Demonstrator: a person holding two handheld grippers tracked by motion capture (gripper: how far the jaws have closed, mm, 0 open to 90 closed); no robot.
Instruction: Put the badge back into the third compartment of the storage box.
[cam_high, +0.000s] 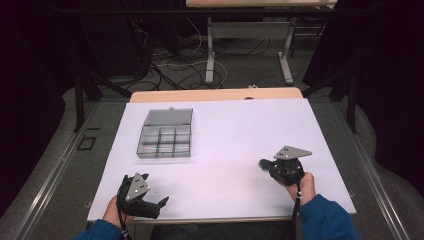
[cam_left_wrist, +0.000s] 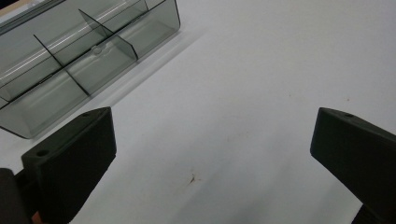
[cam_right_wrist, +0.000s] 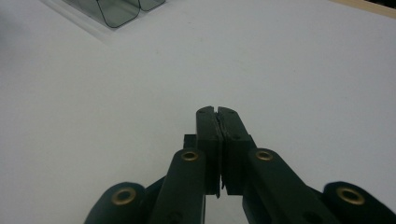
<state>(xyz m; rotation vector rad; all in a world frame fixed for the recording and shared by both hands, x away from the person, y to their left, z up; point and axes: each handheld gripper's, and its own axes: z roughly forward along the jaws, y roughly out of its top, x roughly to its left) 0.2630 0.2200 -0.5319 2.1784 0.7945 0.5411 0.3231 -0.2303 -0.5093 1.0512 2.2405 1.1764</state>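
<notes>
A clear grey plastic organiser box (cam_high: 165, 134) with its lid folded back lies on the white table sheet (cam_high: 235, 135), left of centre; its divided compartments (cam_left_wrist: 79, 56) look empty. My left gripper (cam_high: 152, 192) rests near the front left edge, jaws wide apart over bare sheet, nothing between its fingers (cam_left_wrist: 74, 154). My right gripper (cam_high: 263, 164) is held by a hand at the front right, pointing left toward the box. Its jaws (cam_right_wrist: 217, 114) are pressed together with nothing between them. A corner of the box (cam_right_wrist: 116, 11) shows far ahead of it.
The sheet covers a wooden tabletop (cam_high: 215, 94) whose far edge shows. Behind it stand another table's legs (cam_high: 210, 55) and loose cables on the floor. A small dark mark (cam_left_wrist: 192, 178) lies on the sheet between my left jaws.
</notes>
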